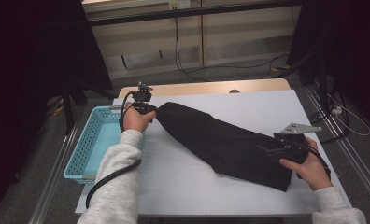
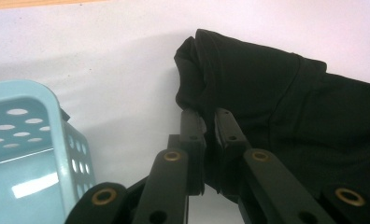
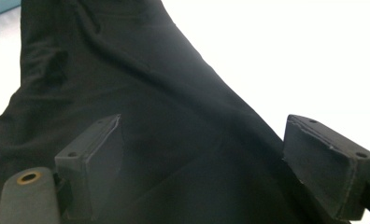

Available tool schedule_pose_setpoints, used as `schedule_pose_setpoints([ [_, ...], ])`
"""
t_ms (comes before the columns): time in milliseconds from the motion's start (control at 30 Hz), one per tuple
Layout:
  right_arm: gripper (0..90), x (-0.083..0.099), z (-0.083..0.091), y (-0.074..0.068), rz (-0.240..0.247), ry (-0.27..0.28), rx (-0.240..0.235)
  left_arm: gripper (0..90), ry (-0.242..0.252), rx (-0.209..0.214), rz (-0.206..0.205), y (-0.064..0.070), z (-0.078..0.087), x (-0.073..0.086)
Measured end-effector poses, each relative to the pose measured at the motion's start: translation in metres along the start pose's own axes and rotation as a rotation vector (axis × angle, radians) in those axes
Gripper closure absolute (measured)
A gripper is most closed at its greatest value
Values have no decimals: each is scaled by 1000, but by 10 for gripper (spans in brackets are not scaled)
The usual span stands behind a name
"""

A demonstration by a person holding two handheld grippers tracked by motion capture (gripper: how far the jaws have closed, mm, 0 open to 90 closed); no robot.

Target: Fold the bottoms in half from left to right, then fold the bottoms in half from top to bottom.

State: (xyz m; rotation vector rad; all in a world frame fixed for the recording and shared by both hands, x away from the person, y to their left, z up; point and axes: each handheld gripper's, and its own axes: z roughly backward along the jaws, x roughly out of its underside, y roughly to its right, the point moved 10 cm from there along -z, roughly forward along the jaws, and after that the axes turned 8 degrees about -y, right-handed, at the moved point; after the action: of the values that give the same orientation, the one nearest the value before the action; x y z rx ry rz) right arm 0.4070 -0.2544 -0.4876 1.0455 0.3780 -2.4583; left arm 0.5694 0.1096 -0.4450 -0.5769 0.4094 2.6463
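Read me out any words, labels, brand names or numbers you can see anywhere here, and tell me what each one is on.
There are none to read. The black garment shows no tag or print, the blue basket is plain perforated plastic, and the white table cover is blank. The left gripper and right gripper carry no markings, only screws and rivets.

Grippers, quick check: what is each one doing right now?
Left gripper: closed, pinching the end of the black cloth.
Right gripper: open, fingers apart over the cloth, not gripping.
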Motion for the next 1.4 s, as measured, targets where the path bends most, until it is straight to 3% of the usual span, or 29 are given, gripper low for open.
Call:
schedule_pose_setpoints([
  [200, 126, -1, 0, 0, 0, 3, 1, 842, 8, -19, 1, -3, 4, -4],
  [500, 127, -1, 1, 0, 2, 5, 1, 842, 17, -5, 5, -3, 8, -6],
  [933, 127, -4, 0, -2, 9, 9, -4, 842, 42, -42, -3, -6, 20, -16],
  [1233, 127, -3, -2, -3, 15, 1, -5, 842, 76, 37, -134, 52, 5, -11],
  [1267, 127, -3, -2, -3, 15, 1, -5, 842, 76, 37, -134, 52, 5, -11],
  [1300, 127, -4, -1, -3, 12, 5, -3, 842, 76, 47, -177, 65, 0, -7],
  [1400, 127, -4, -2, -5, 16, 2, -5, 842, 82, 92, -216, 86, -9, 4],
])
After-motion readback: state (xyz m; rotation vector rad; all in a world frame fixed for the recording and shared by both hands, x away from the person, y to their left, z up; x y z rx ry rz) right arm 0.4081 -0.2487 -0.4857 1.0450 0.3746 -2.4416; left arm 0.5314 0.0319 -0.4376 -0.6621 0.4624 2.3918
